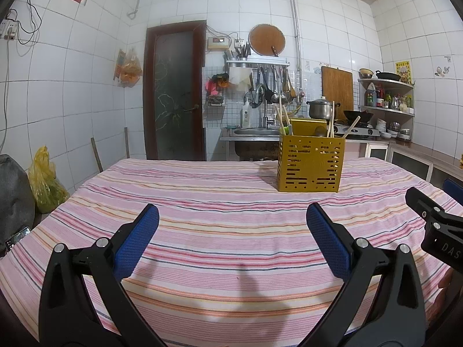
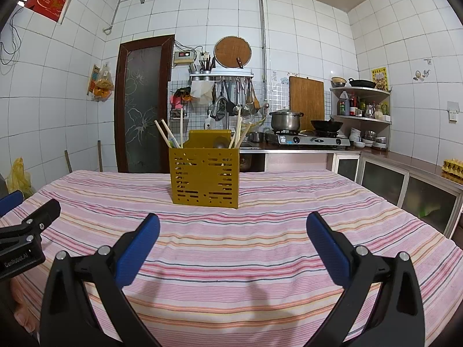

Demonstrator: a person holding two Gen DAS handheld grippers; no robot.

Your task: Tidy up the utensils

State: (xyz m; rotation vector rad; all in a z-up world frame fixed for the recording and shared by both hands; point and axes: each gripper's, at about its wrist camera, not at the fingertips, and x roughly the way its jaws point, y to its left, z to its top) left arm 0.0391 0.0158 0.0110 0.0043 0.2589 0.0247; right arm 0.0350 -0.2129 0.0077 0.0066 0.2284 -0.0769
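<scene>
**Both tongs open over the striped cloth, holder standing ahead**

Firstly, the left wrist view. The left tongs (image 1: 232, 217) are spread wide, their blue pads (image 1: 138, 240) far apart with nothing between them, hovering over the bare striped tablecloth (image 1: 225, 245). The yellow utensil holder (image 1: 311, 163) stands upright on the cloth at about one o'clock from these tongs, well apart from them, near the far edge of the table. Pale chopsticks (image 1: 282, 115) lean out of its left part, and more sticks (image 1: 351, 127) lean out at its right; which inner compartment each sits in cannot be told. At three o'clock, part of the right tongs (image 1: 437, 219) shows at the frame edge, close alongside.

Next, the right wrist view. The right tongs (image 2: 233, 225) are likewise wide open and hold nothing, blue pads (image 2: 327, 245) well apart above the cloth (image 2: 231, 260). The holder (image 2: 205, 175) stands at about eleven to twelve o'clock, nearly straight ahead, clear of the fingertips. Chopsticks (image 2: 163, 133) fan out at its left side and another bunch (image 2: 238, 131) at its right, with a dark spoon bowl (image 2: 220, 142) just showing above the rim. At nine o'clock the black body of the left tongs (image 2: 26, 231) enters the frame. Behind the table a stove (image 2: 306, 138) carries a steel pot (image 2: 285, 120).
</scene>
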